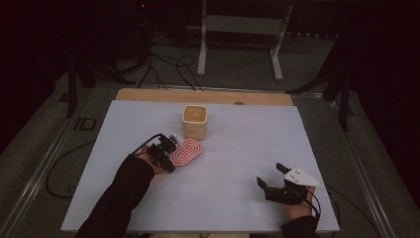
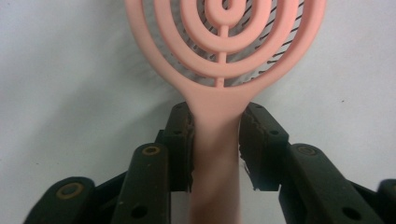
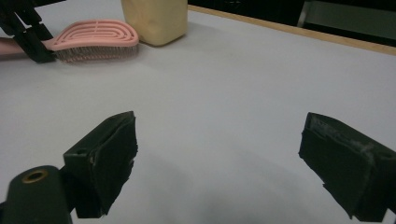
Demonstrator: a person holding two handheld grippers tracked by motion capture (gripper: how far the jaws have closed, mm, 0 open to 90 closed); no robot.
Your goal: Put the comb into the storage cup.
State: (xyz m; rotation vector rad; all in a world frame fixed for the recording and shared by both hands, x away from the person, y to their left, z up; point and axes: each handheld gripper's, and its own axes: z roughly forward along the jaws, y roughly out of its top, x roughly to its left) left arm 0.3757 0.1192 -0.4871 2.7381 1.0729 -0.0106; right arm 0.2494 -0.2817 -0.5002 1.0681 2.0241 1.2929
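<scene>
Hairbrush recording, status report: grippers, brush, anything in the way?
Left gripper clamped on the hairbrush handle, brush lying bristles down on the table. Right gripper open, holding nothing. Beige cup stands just beyond the brush head.

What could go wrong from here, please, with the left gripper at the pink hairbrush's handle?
1. The left gripper takes the pink hairbrush at the handle's neck; the heavier head may droop or twist when lifted.
2. The right-hand pad barely touches the handle, so the grip may be uneven and could slip.
3. The beige container stands right beside the brush head; a swing could knock it. The right gripper rests open, too far off to steady anything.
</scene>
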